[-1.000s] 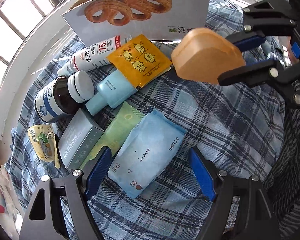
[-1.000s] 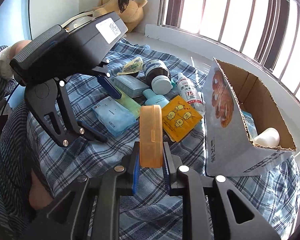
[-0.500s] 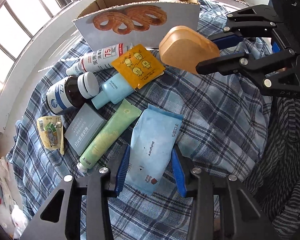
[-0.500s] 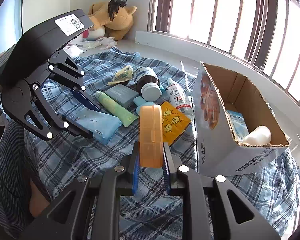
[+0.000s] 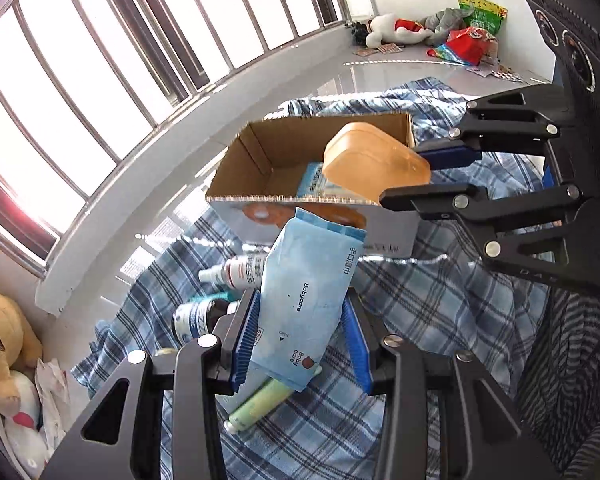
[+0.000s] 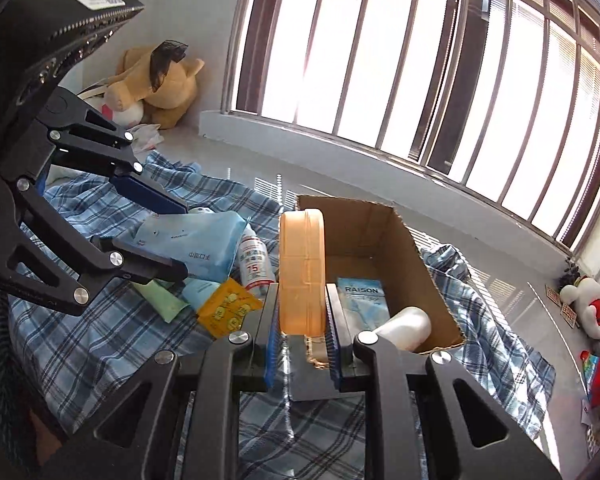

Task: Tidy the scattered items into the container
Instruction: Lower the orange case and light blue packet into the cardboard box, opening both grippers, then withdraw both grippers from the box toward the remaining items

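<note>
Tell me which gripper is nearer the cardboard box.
Right. The right gripper, shut on the orange case, is at the cardboard box's rim, its case reaching over the opening. The left gripper, holding the blue wipes pack, is farther back over the plaid cloth.

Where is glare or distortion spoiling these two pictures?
Left wrist view: the window is blown out white, its bars bow from fisheye, and the sill glares. Right wrist view: the window is again overexposed and curved; the box interior stays readable, the cloth is evenly lit.
</note>
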The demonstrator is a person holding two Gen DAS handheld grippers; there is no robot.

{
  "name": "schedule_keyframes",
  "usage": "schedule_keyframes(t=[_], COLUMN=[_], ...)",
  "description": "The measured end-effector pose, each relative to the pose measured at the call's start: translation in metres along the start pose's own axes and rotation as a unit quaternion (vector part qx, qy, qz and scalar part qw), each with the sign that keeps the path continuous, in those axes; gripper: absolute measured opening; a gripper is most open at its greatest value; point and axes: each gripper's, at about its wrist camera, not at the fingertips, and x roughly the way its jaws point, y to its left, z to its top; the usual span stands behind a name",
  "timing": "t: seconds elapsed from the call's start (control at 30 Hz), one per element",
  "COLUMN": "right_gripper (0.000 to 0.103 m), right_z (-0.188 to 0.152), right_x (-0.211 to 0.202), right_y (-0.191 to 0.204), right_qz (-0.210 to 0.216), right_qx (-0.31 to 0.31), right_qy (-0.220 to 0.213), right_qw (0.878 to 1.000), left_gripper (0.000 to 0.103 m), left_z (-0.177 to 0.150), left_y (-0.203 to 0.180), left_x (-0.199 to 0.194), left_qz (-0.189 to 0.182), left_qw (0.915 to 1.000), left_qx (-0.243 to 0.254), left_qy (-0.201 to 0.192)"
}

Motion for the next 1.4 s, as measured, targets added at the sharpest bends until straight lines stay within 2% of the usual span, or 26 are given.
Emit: schedule_keyframes(t=[0.13, 0.27, 0.53, 0.77, 0.8, 0.87, 0.9, 1.1, 1.3, 1.4], right_gripper=[0.018, 0.018, 0.018, 0.018, 0.018, 0.018, 0.019, 0.019, 0.019, 0.027], right_z=[-0.001, -0.005, -0.019, -0.019, -0.018, -0.018, -0.017, -0.017, -0.011, -0.005], right_x=[0.007, 0.012, 0.031, 0.032, 0.032, 0.03, 0.029, 0.021, -0.001, -0.008], right_y=[-0.027, -0.047, -0.056, -0.056, -0.056, -0.056, -0.056, -0.052, -0.031, -0.015], right_qz=[-0.025, -0.025, -0.026, -0.027, -0.029, -0.03, -0.031, -0.032, -0.002, 0.029], right_qx=[0.023, 0.049, 0.063, 0.066, 0.065, 0.065, 0.066, 0.068, 0.055, 0.053], right_qy=[0.016, 0.016, 0.027, 0.021, 0.02, 0.017, 0.017, 0.012, -0.005, -0.014], right_qw=[0.999, 0.998, 0.997, 0.997, 0.997, 0.997, 0.997, 0.997, 0.998, 0.998], left_gripper=[0.043, 0.043, 0.043, 0.048, 0.052, 0.071, 0.074, 0.076, 0.076, 0.085], left_z=[0.034, 0.057, 0.066, 0.073, 0.073, 0.073, 0.072, 0.064, 0.026, 0.001], left_y=[-0.005, -0.007, -0.013, -0.007, -0.006, -0.004, -0.002, 0.008, 0.009, 0.009], left_x=[0.006, 0.025, 0.052, 0.064, 0.064, 0.063, 0.061, 0.052, 0.037, 0.03], left_qz=[-0.002, 0.008, 0.007, -0.006, -0.004, 0.007, 0.011, 0.014, 0.053, 0.074], left_qw=[0.9997, 0.9993, 0.9993, 0.9975, 0.9974, 0.9967, 0.9962, 0.9942, 0.9953, 0.995], left_qx=[-0.008, -0.023, -0.03, -0.059, -0.06, -0.064, -0.067, -0.088, -0.069, -0.058], left_qy=[-0.024, -0.027, -0.022, -0.038, -0.04, -0.049, -0.054, -0.06, -0.042, -0.034])
